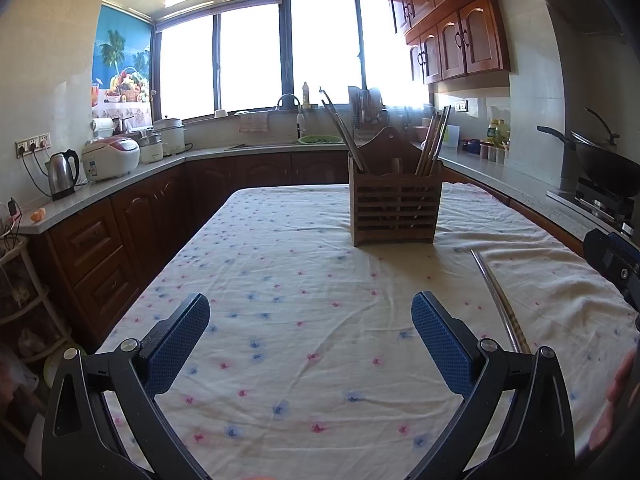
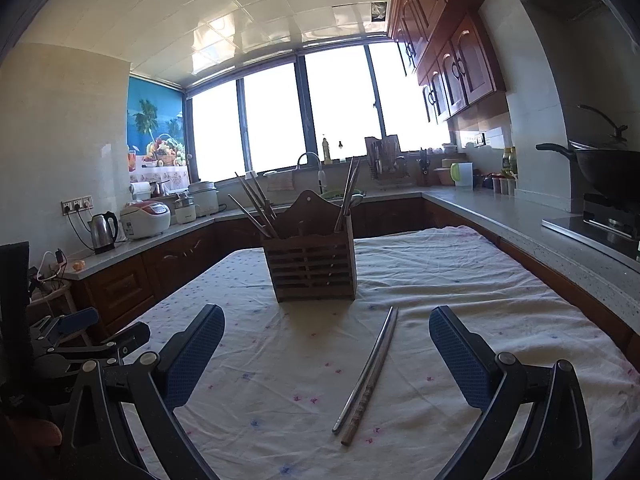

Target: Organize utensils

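1. Hovering low over the table, the right gripper (image 2: 326,354) has its two blue fingers spread wide and holds nothing; the pair of chopsticks (image 2: 370,372) lies on the cloth between them, touching neither finger.
2. The left gripper (image 1: 310,344) is also spread wide and empty, with only the flowered tablecloth (image 1: 280,300) under it. In its view the chopsticks (image 1: 498,300) lie to the right, outside its fingers.
3. The two chopsticks lie side by side, close together at the far tips and a little apart at the near ends. One looks like plain metal, the other has a darker patterned near end; its material I cannot tell for sure.
4. At the right edge of the left wrist view, part of a hand (image 1: 614,404) shows, blurred.
5. Farther on the table stands the wooden utensil holder (image 2: 310,268), upright, just beyond the far tips of the chopsticks and not touching them. More chopsticks stand in its left and right compartments, leaning outward.
6. Behind the table, the counter (image 1: 160,164) carries a kettle (image 1: 62,174) and a rice cooker (image 1: 110,158) on the left. A wok (image 2: 608,168) sits on the stove at the right.
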Demonstrator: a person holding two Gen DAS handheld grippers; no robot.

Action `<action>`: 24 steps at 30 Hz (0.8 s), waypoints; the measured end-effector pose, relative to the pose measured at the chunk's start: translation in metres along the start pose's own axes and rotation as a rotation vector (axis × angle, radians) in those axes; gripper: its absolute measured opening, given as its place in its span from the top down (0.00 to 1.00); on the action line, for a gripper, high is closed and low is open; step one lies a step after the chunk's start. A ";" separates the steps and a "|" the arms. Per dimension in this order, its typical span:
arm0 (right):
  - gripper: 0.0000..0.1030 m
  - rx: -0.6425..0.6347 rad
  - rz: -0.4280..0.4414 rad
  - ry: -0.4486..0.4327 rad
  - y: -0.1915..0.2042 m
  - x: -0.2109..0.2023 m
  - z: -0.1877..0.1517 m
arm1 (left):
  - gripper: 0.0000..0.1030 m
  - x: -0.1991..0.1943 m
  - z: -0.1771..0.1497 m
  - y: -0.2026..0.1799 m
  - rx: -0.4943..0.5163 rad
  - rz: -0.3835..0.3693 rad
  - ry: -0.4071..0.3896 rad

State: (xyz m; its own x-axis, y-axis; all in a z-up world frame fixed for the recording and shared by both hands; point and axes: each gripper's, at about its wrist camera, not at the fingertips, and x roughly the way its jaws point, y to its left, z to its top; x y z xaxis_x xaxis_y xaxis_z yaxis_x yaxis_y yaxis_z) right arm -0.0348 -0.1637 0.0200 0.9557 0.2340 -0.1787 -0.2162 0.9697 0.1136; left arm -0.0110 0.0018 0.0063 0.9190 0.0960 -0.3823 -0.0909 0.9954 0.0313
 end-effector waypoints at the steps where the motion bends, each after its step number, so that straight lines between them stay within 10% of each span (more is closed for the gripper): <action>1: 0.00 -0.001 0.001 0.001 0.000 0.000 0.000 | 0.00 0.001 0.000 0.000 0.001 0.000 0.001; 24: 0.00 0.002 0.009 0.014 0.000 0.004 -0.001 | 0.00 0.004 0.001 0.000 0.001 -0.005 0.007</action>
State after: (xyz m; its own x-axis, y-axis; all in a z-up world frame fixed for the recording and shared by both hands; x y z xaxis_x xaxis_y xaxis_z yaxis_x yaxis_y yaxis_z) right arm -0.0316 -0.1622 0.0181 0.9509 0.2434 -0.1914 -0.2240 0.9675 0.1172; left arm -0.0070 0.0019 0.0052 0.9168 0.0910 -0.3888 -0.0860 0.9958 0.0303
